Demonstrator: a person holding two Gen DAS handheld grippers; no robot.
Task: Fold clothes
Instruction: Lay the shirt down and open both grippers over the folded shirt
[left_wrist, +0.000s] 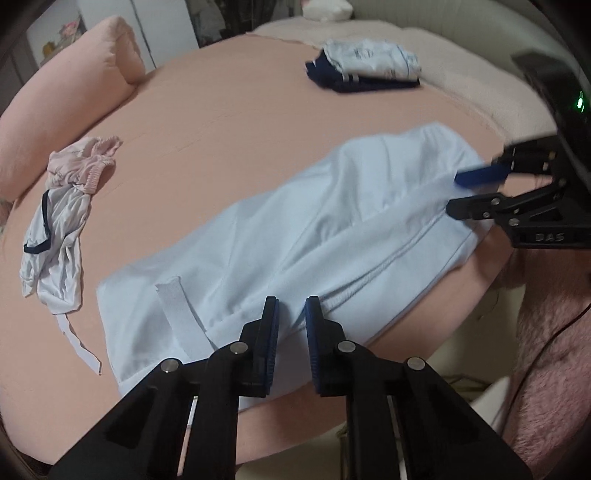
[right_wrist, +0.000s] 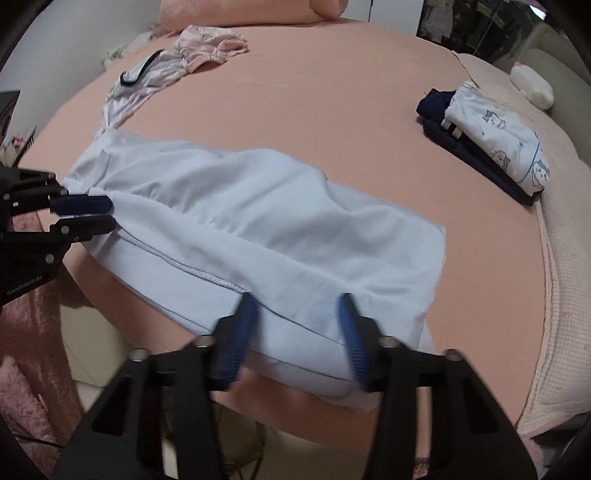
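A pale blue garment (left_wrist: 295, 221) (right_wrist: 258, 206) lies spread across the near edge of the pink bed (left_wrist: 221, 110), with a stitched seam running along it. My left gripper (left_wrist: 292, 317) (right_wrist: 99, 214) is at one near end, its jaws almost together and pinching the cloth, which gathers into wrinkles there. My right gripper (right_wrist: 295, 314) (left_wrist: 456, 192) is at the other near end. Its blue pads stand well apart, with a fold of the garment lying between them and not pressed.
A folded stack (left_wrist: 369, 70) (right_wrist: 491, 147) of a printed white piece on navy ones sits at the far side. An unfolded pink garment (left_wrist: 88, 162) and a white one (left_wrist: 55, 236) lie by the pink pillow (left_wrist: 74, 74). A cream blanket (right_wrist: 565, 277) borders the bed. A fluffy pink sleeve (left_wrist: 554, 350) is near.
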